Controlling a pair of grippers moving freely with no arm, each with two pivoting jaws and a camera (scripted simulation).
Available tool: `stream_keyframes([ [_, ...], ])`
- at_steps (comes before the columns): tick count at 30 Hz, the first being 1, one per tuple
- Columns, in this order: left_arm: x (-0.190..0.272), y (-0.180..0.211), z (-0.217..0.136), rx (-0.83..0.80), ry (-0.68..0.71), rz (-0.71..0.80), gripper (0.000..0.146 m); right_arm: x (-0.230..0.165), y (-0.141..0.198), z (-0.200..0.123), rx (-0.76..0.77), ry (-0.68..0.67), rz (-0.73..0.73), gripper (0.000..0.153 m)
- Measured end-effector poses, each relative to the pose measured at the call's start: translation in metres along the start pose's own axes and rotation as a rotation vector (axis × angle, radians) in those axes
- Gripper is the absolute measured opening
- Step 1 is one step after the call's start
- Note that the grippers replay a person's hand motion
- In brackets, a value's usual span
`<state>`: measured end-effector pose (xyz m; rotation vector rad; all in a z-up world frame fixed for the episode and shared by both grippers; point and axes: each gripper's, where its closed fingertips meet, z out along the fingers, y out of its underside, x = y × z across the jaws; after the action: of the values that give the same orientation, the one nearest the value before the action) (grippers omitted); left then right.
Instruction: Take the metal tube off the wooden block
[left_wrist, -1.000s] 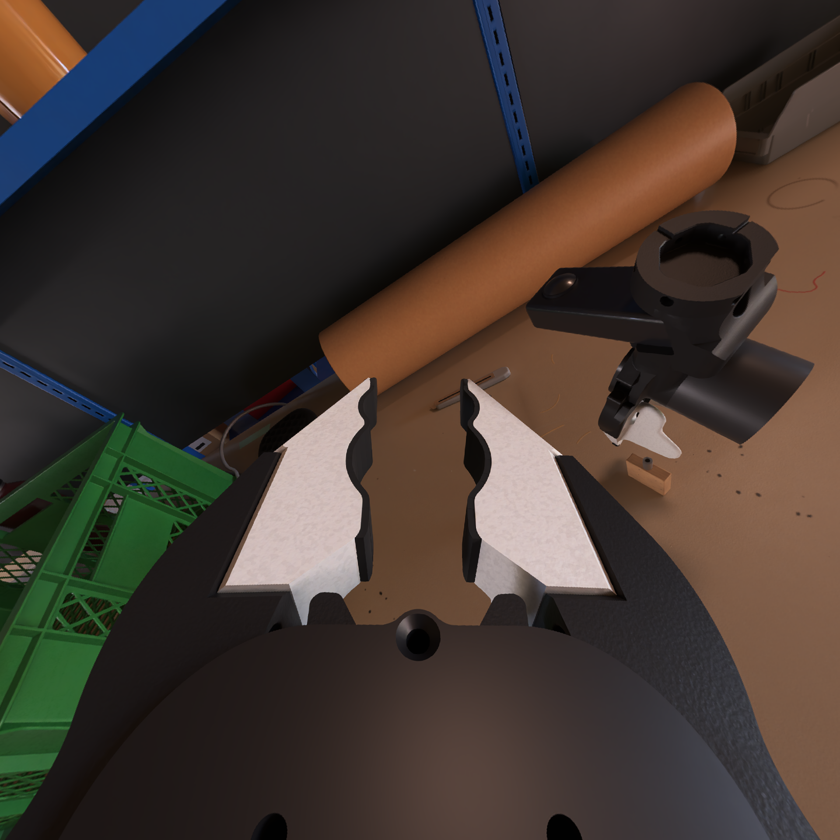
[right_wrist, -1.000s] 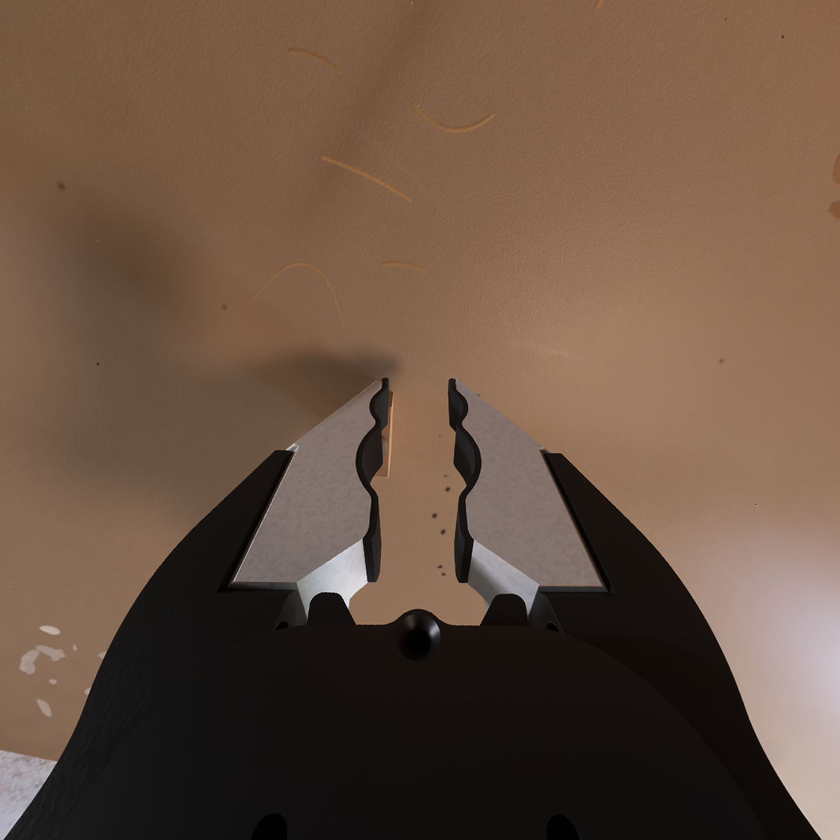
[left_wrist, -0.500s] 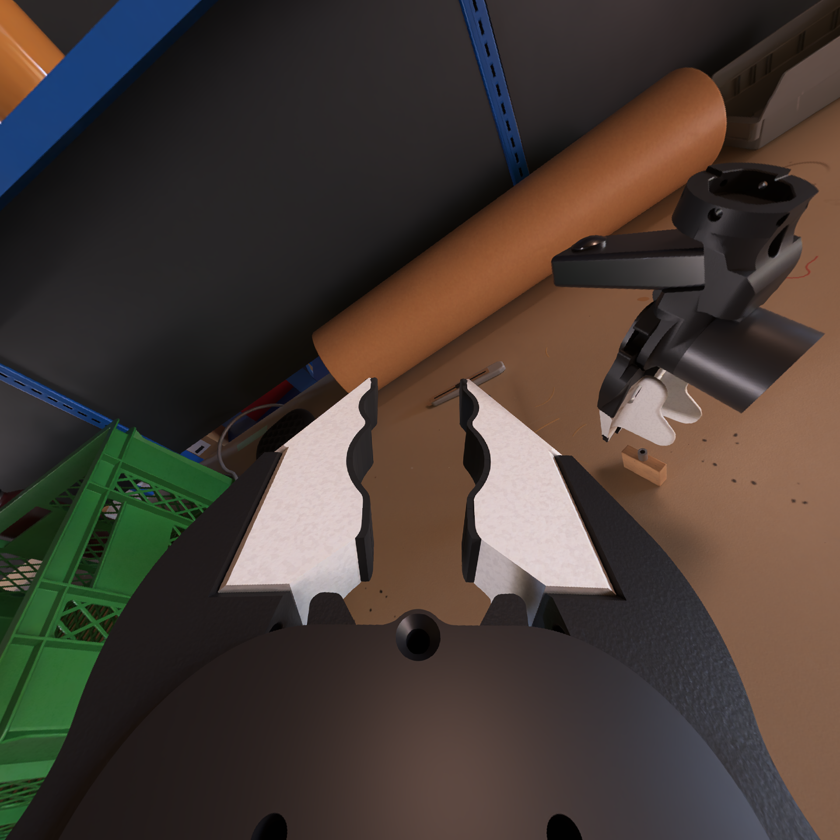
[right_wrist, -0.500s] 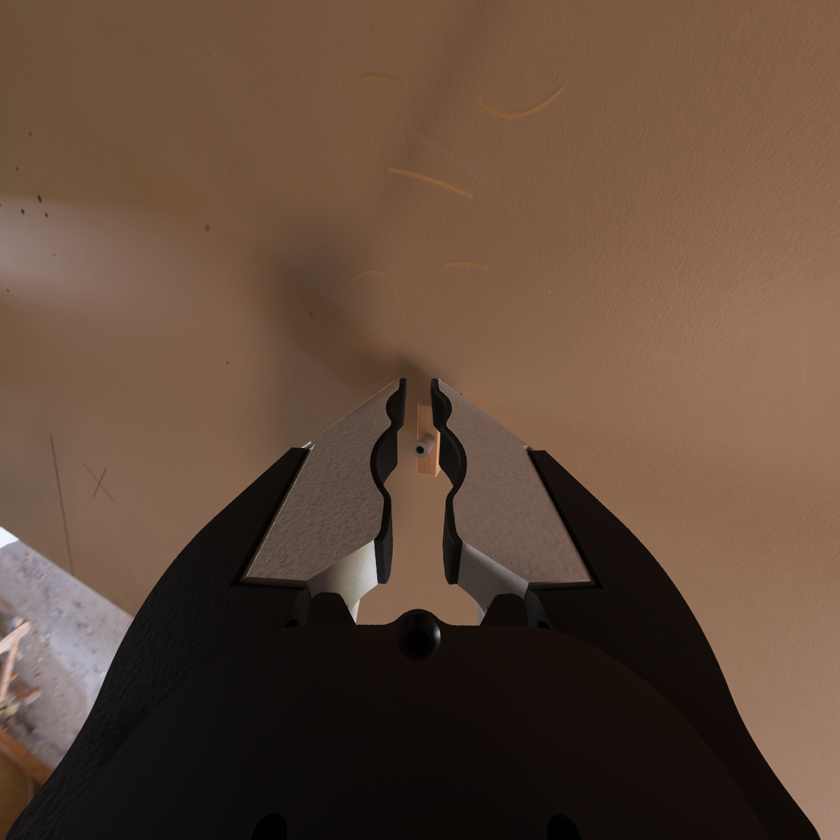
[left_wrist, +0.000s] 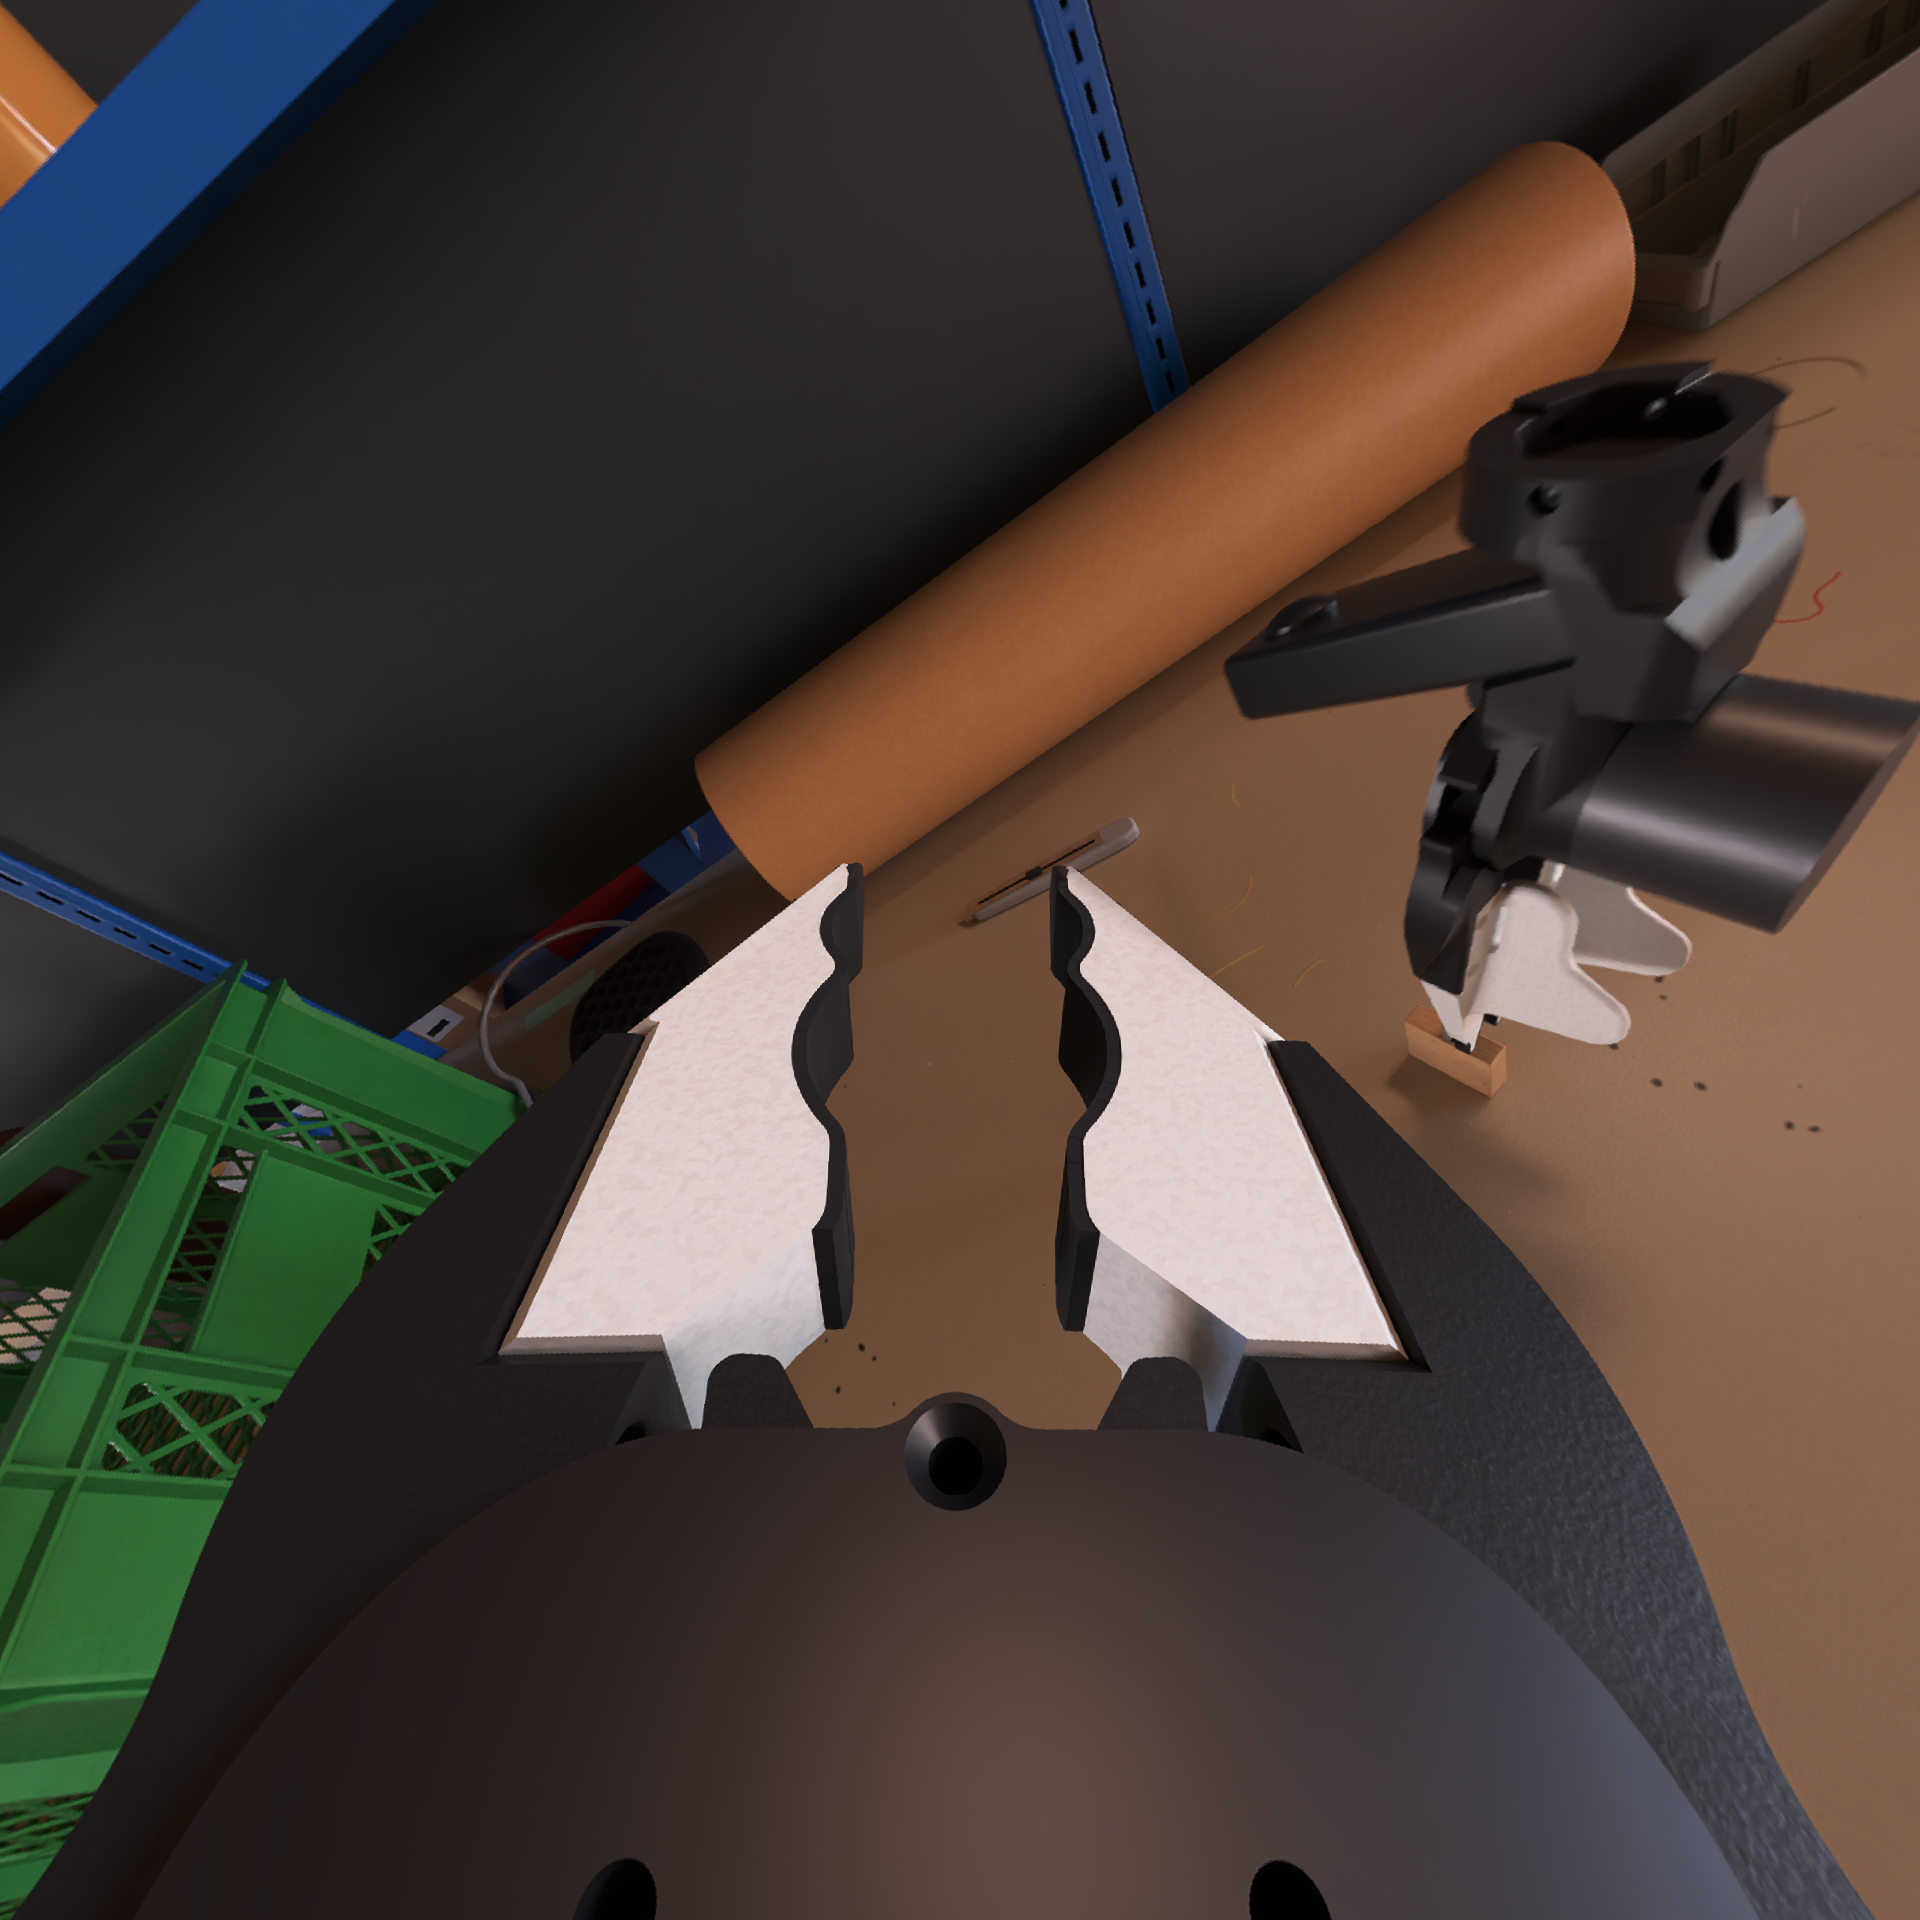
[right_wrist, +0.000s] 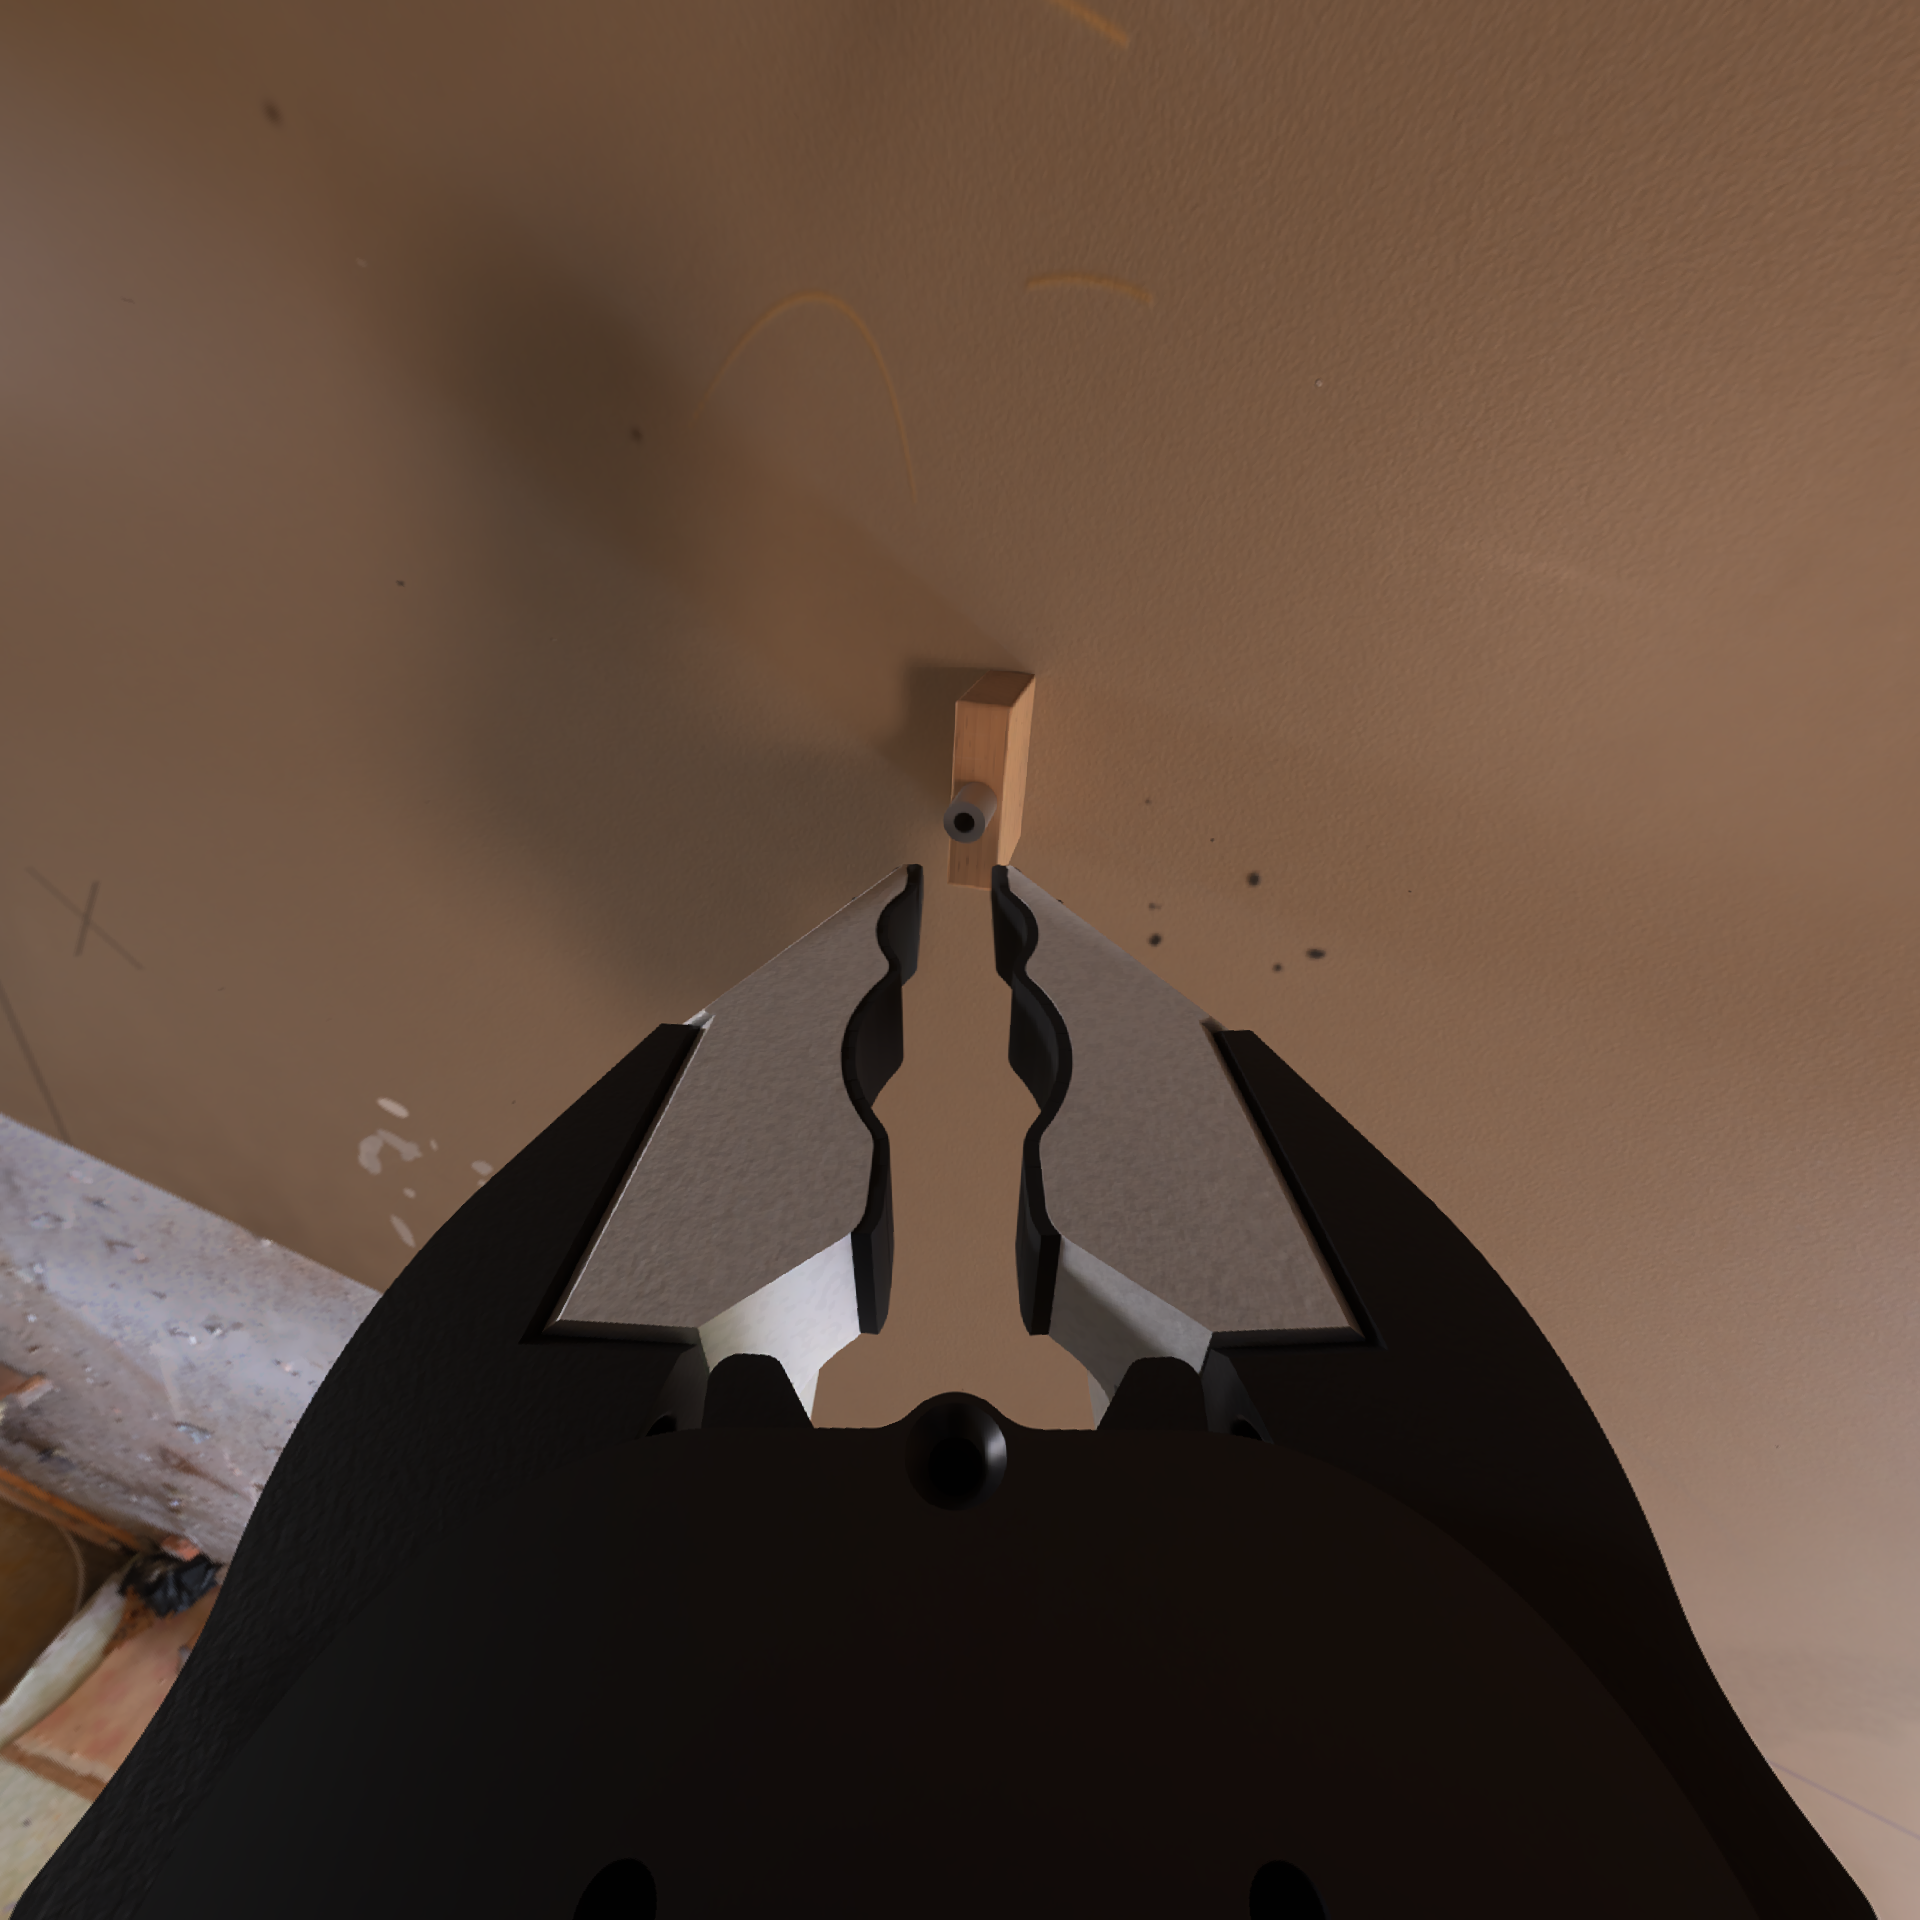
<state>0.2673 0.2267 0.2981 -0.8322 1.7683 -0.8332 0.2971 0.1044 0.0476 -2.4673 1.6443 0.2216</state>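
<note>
Metal tube (right_wrist: 966, 820) stands in the wooden block (right_wrist: 992, 774), out on open brown table (right_wrist: 1455, 520), well clear of its edges. Right gripper (right_wrist: 954, 871): fingers slightly parted, empty, tips just short of the block. In the left wrist view its tips hide the tube. Left gripper (left_wrist: 956, 883): fingers spread, empty. Green crate (left_wrist: 156, 1247) at the table's left edge; contents unclear through the lattice. Grey bin (left_wrist: 1766, 187) at the far right corner, cut off. Brown paper roll (left_wrist: 1143, 540) along the far edge.
</note>
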Motion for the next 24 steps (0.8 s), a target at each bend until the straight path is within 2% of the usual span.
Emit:
stream_keyframes([
  [4,0.005,-0.001,0.001,-0.003,0.011,0.015,0.036,0.000,-0.002,0.009,0.007,0.050,0.021,0.007],
  [14,0.015,-0.003,0.004,-0.006,0.027,0.046,0.036,0.002,-0.010,0.008,0.024,0.024,0.080,0.005],
  [19,0.008,-0.003,-0.001,0.009,0.020,0.020,0.036,0.005,-0.006,-0.010,-0.004,0.040,0.074,0.005],
  [24,0.002,-0.010,-0.017,0.075,0.027,-0.014,0.036,0.005,0.001,-0.047,-0.007,0.016,0.048,0.005],
])
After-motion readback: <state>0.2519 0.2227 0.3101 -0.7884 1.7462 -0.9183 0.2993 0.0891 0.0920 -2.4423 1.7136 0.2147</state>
